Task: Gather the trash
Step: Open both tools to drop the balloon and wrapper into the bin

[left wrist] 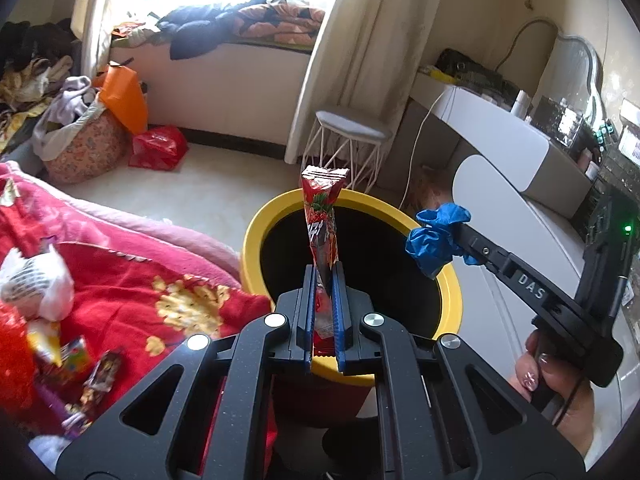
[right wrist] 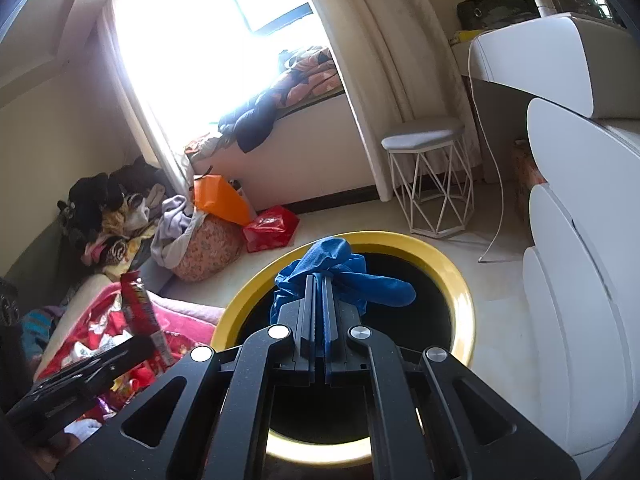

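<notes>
A round bin with a yellow rim (left wrist: pixel 256 224) and dark inside stands on the floor beside the bed; it also shows in the right wrist view (right wrist: pixel 460 276). My left gripper (left wrist: pixel 324 270) is shut on a red snack wrapper (left wrist: pixel 322 208) that stands upright over the bin's mouth; the wrapper also shows in the right wrist view (right wrist: pixel 140 308). My right gripper (right wrist: pixel 319 280) is shut on a crumpled blue glove (right wrist: pixel 344 272) above the bin, and in the left wrist view it (left wrist: pixel 452 236) holds the glove (left wrist: pixel 434 240) over the right rim.
A red blanket (left wrist: pixel 132 280) on the bed at left carries several loose wrappers (left wrist: pixel 100 372) and a white plastic bag (left wrist: pixel 40 280). A white wire stool (right wrist: pixel 428 184) stands behind the bin. A white dresser (right wrist: pixel 580 240) is at right. Clothes, an orange bag (right wrist: pixel 220 196) and a red bag (right wrist: pixel 272 228) lie by the window.
</notes>
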Action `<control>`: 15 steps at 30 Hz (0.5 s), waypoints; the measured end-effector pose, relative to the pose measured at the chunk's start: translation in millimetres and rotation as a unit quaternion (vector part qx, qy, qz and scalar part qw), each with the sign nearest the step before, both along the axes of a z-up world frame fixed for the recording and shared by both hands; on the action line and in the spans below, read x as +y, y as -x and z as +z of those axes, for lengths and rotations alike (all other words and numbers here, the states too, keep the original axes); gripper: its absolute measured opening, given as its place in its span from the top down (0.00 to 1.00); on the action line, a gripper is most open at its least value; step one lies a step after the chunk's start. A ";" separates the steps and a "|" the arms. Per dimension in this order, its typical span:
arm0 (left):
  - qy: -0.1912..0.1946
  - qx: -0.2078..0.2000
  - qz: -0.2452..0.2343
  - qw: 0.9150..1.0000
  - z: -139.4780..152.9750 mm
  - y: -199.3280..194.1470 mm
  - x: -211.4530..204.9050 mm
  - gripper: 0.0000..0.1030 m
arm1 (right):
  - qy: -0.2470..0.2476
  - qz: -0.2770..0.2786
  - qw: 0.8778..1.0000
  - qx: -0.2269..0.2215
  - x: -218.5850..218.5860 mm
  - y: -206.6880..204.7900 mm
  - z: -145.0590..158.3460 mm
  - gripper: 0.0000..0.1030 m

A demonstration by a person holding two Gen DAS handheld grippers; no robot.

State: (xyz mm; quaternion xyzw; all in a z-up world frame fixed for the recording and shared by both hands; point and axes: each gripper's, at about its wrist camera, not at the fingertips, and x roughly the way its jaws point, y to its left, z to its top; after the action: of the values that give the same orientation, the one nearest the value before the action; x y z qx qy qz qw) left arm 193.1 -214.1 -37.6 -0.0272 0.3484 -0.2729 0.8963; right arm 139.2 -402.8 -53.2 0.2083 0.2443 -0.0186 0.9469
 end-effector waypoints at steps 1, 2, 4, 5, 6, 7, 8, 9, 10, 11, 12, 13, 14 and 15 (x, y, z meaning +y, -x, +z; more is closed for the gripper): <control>0.000 0.006 -0.006 1.000 -2.3 -3.2 -3.7 0.95 | -0.005 0.002 1.000 0.004 -2.4 -2.5 -2.0 0.97; -0.002 0.010 -0.010 1.000 -4.0 -6.5 -7.2 0.93 | -0.009 -0.002 1.000 0.006 -4.1 -3.5 -3.1 0.97; -0.011 0.016 -0.010 1.000 -7.9 -13.1 -13.4 0.75 | -0.027 -0.008 1.000 0.011 -12.1 -6.4 -7.6 0.93; -0.012 0.019 -0.009 1.000 -10.2 -16.1 -15.3 0.63 | -0.033 -0.010 0.999 0.012 -14.8 -7.0 -8.7 0.84; -0.013 0.021 -0.008 1.000 -11.5 -17.8 -15.6 0.60 | -0.041 -0.014 0.999 0.013 -18.0 -6.9 -10.7 0.70; -0.013 0.021 -0.007 1.000 -12.5 -17.2 -15.1 0.57 | -0.047 -0.015 0.999 0.013 -20.2 -6.6 -12.0 0.65; -0.013 0.019 -0.006 1.000 -12.6 -16.7 -14.3 0.54 | -0.051 -0.014 0.999 0.013 -21.1 -6.6 -12.5 0.60; -0.014 0.016 -0.002 1.000 -12.7 -14.8 -12.2 0.51 | -0.049 -0.016 0.999 0.014 -21.2 -6.7 -12.1 0.59; -0.014 0.016 0.001 1.000 -12.5 -13.8 -10.7 0.45 | -0.047 -0.016 0.999 0.014 -20.0 -6.5 -11.9 0.59; -0.013 0.015 0.005 1.000 -11.5 -12.0 -9.1 0.42 | -0.045 -0.015 0.999 0.014 -19.5 -6.4 -11.4 0.59; -0.010 0.012 0.010 1.000 -9.9 -9.0 -5.2 0.41 | -0.041 -0.013 0.999 0.012 -17.2 -5.7 -10.3 0.56; -0.008 0.008 0.016 1.000 -7.8 -6.2 -0.9 0.36 | -0.034 -0.013 0.999 0.011 -14.8 -5.0 -8.9 0.54; -0.008 0.004 0.021 1.000 -5.9 -3.6 2.3 0.30 | -0.027 -0.013 1.000 0.010 -12.6 -3.9 -7.8 0.50; -0.009 -0.002 0.027 1.000 -3.5 0.7 7.3 0.26 | -0.016 -0.012 1.000 0.006 -8.0 -2.2 -5.4 0.49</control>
State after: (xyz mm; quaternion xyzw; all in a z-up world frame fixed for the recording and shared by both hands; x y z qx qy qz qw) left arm 192.5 -206.8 -41.1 -0.0276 0.3480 -0.2456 0.9043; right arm 141.4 -410.8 -58.6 0.2261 0.2481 -0.0277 0.9416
